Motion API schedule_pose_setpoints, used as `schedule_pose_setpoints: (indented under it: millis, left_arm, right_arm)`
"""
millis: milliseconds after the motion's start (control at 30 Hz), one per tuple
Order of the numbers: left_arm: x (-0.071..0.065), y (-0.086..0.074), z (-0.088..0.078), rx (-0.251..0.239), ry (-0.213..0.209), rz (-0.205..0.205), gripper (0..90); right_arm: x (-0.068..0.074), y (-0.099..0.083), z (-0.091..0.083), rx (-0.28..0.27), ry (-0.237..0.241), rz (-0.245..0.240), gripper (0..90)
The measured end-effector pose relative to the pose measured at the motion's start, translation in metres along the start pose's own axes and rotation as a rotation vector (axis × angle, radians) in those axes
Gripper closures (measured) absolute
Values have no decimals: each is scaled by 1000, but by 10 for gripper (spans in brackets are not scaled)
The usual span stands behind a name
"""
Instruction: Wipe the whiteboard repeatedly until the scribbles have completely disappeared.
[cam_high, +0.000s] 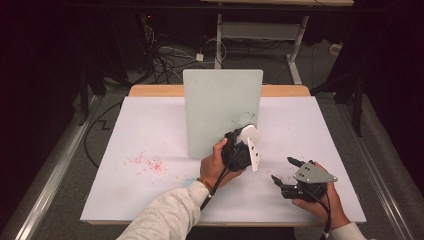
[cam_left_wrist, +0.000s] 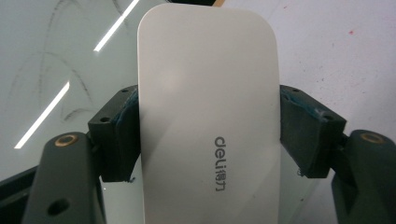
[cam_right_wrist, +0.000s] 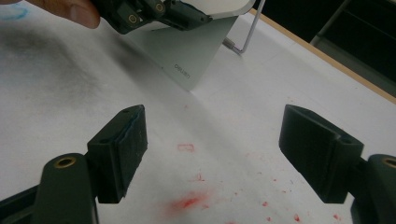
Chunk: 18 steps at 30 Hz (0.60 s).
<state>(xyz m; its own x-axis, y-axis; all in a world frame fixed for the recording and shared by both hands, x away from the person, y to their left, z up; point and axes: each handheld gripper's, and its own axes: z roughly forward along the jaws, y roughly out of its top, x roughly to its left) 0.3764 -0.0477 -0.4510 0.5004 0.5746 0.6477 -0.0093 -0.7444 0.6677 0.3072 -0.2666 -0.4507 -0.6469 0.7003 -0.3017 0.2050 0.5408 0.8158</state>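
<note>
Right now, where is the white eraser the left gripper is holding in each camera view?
High view: the white eraser sits centre, against the lower right of the upright whiteboard.
Left gripper view: it stands mid-picture, clamped between the two black jaws, pad toward the board.
Right gripper view: its edge shows at the top, in the left gripper.
Shared landmark: the whiteboard, with faint dark marks in the high and left gripper views.

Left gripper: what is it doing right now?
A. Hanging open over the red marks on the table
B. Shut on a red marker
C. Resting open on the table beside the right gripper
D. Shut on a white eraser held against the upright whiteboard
D: in the left gripper view the left gripper has both jaws pressed to the sides of the white eraser, held at the faint marks on the upright whiteboard.
</note>
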Motion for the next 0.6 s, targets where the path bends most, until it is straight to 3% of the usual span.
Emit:
schedule_pose_setpoints:
  millis: [67,267,400,467,600]
  left_arm:
    - [4,1,-1,-4,2,0,279]
    - [51,17,-10,-33,40,-55,280]
    - [71,26,-14,-53,50,-123,281]
    - [67,29,-11,-45,69,-111,278]
    - [59,30,-9,-41,56,-103,280]
  right_arm:
    - [0,0,0,0,0,2,241]
    - [0,0,0,0,0,0,241]
    - [0,0,0,0,0,2,241]
    - [0,0,0,1,0,0,241]
    - [0,0,0,2,2,-1,241]
